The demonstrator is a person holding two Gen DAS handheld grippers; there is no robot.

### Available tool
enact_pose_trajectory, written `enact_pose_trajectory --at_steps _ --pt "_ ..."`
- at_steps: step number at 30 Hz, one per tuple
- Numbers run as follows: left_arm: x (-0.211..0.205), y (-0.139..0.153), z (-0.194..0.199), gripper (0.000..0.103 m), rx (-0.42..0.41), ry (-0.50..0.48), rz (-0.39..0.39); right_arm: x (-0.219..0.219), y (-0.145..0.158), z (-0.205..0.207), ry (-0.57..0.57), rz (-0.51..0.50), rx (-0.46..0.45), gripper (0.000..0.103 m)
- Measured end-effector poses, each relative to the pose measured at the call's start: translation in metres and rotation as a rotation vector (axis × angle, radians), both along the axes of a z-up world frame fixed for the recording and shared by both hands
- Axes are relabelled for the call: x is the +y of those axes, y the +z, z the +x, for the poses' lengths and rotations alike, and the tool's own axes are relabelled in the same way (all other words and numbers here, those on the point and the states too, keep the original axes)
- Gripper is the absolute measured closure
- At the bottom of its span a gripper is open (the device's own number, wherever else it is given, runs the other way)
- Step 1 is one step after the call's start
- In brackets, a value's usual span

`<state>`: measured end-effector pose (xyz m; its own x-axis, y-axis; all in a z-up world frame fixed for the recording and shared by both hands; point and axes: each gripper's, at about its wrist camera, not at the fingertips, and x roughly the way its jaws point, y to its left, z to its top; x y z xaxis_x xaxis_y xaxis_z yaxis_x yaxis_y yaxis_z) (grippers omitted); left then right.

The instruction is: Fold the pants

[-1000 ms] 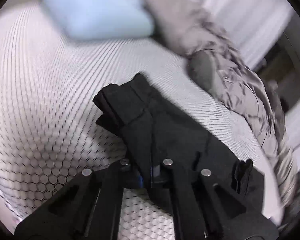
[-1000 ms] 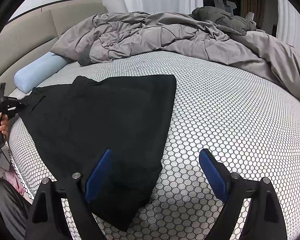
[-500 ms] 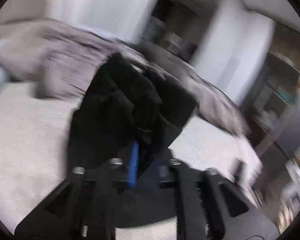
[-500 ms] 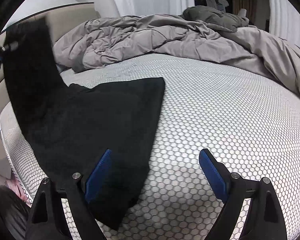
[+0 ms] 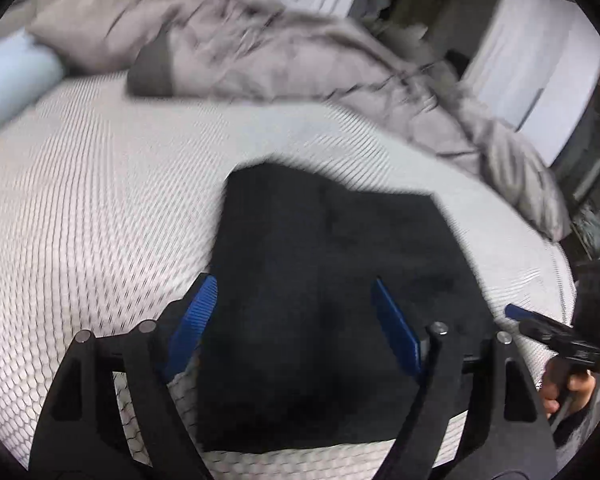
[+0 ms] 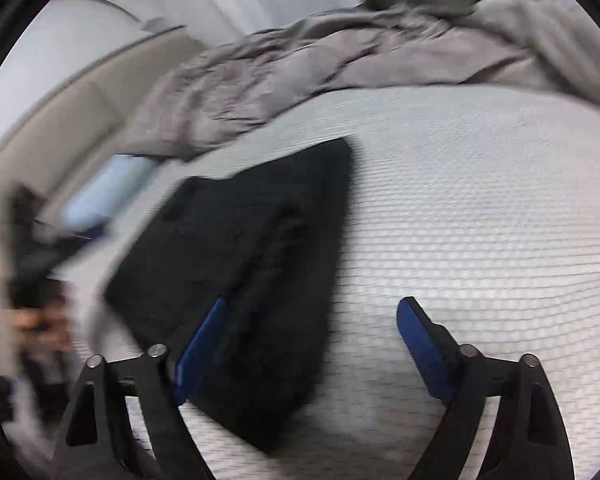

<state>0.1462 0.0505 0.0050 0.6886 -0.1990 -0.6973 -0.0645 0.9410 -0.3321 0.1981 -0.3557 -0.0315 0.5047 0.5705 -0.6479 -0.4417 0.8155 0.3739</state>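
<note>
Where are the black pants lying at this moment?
The black pants lie folded on the white mattress, in front of the grey duvet; in the right wrist view they sit left of centre.

A bed (image 5: 100, 208) carries everything here, its white mattress cover printed with a fine honeycomb pattern. Black pants (image 5: 324, 280) lie flat on it in a folded, roughly rectangular slab near the front edge, with bare cover all around them. Along the far side a rumpled grey duvet (image 5: 300, 64) is heaped across the mattress, and a pale blue bolster pillow (image 5: 12, 80) rests at the headboard end, just beside the duvet's edge.
</note>
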Motion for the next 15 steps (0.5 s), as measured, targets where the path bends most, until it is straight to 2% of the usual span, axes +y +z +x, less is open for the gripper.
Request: enact_pose_trajectory --at_steps 3,5,7,10,15 --pt "0.006 -0.022 0.011 0.026 0.056 -0.012 0.104 0.024 -0.005 0.006 0.069 0.052 0.047 0.024" --pt "0.008 -0.031 0.008 0.026 0.061 -0.036 0.150 0.035 -0.010 0.010 0.072 0.053 0.072 0.029" --pt "0.006 -0.040 0.006 0.025 0.065 -0.058 0.212 0.046 -0.011 0.015 0.069 0.043 0.076 0.043" --pt "0.012 -0.045 0.001 0.025 0.060 -0.057 0.210 0.056 -0.004 0.013 0.082 0.041 0.044 0.048" --pt "0.003 -0.008 -0.022 0.025 0.042 -0.055 0.213 0.056 0.002 0.018 0.105 0.098 0.040 0.053"
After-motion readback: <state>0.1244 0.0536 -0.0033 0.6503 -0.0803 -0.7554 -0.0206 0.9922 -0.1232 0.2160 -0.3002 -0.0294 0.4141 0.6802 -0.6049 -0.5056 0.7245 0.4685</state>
